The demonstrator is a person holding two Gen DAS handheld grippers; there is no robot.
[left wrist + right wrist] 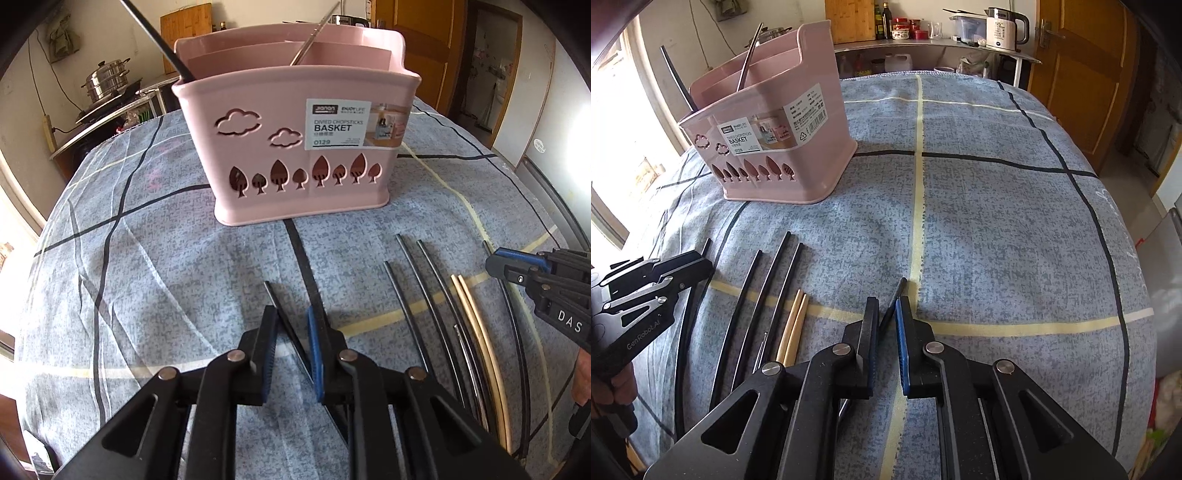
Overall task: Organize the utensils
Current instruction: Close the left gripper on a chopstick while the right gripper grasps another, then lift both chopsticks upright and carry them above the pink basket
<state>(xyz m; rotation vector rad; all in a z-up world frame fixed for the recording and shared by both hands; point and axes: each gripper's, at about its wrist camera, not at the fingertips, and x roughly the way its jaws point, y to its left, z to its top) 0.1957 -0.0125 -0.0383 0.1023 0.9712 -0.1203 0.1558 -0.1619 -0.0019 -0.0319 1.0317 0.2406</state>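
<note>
A pink chopstick basket (295,147) (768,147) stands on the checked cloth, with one black chopstick (159,40) and a metal utensil (314,33) leaning in it. My left gripper (291,314) is low over the cloth in front of the basket, shut on a black chopstick (277,302) that crosses slantwise between its pads. To its right, my right gripper (888,306) is shut on another black chopstick (899,290), whose tip pokes out past the fingers. Between the two grippers lie several loose black chopsticks (417,288) (768,291) and a wooden pair (476,332) (794,325).
The table (997,221) is covered by a blue-grey cloth with black and cream lines and curves away at its edges. A counter (923,42) with a kettle, bottles and jars runs behind it. A steel pot (107,79) sits on a stove at the far left. A wooden door (1082,74) is at the right.
</note>
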